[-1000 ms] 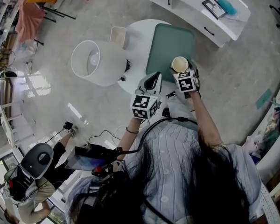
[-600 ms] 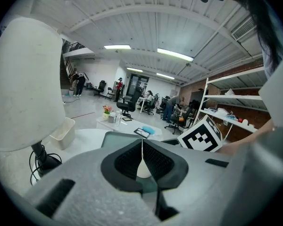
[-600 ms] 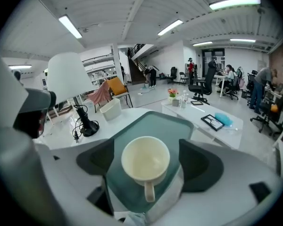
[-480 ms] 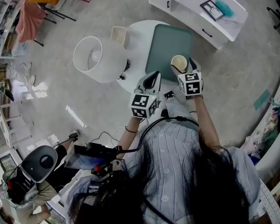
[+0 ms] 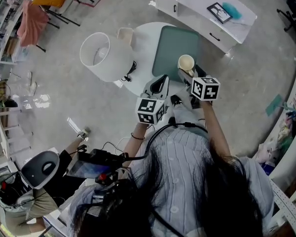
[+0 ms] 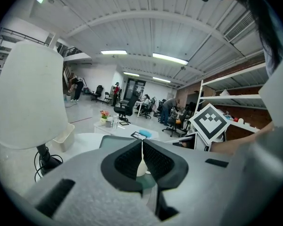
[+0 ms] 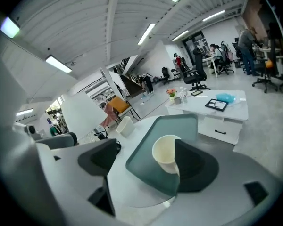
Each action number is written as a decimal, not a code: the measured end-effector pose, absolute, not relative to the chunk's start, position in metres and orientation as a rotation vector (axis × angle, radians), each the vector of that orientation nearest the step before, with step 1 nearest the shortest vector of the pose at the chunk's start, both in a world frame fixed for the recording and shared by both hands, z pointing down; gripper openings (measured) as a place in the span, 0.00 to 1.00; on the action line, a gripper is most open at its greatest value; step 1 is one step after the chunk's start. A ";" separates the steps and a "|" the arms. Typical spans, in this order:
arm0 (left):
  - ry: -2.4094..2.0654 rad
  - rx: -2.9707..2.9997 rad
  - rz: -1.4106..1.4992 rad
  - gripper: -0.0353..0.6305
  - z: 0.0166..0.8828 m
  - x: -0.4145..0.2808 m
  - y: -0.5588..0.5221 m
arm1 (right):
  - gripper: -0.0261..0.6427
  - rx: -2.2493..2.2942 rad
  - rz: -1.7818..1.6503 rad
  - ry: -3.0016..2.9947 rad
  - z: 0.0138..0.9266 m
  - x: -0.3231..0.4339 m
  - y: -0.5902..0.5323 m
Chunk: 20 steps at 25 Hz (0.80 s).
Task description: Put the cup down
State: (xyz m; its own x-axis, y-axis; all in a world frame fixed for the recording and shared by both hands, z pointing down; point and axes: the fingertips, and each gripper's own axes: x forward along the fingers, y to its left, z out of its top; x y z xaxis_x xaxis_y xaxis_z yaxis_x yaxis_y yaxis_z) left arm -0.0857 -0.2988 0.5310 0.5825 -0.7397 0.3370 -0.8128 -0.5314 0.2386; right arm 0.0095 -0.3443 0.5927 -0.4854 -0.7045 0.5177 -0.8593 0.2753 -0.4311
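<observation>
Cup, cream paper, open top up, empty inside. It is over the near corner of the green tray; the head view puts the cup at the tray's near right corner. Cannot tell whether its base rests fully on the tray.

Right gripper has its jaws spread wide. One dark pad is right against the cup's side, the other is well apart from it, with bare tray between. In the head view the right gripper is just behind the cup, marker cube on top.

Left gripper has its jaws pressed together, only a thin slit showing, nothing between them. In the head view the left gripper hangs over the near edge of the round white tabletop, beside the tray, apart from the cup.

White lamp shade stands left of the tray, small white bin behind it. White low cabinet is beyond the tabletop, on the floor.
</observation>
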 end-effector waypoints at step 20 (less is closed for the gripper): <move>-1.324 2.424 0.209 0.08 0.522 -0.101 -0.191 | 0.64 1.538 0.845 -2.330 0.550 0.026 -0.235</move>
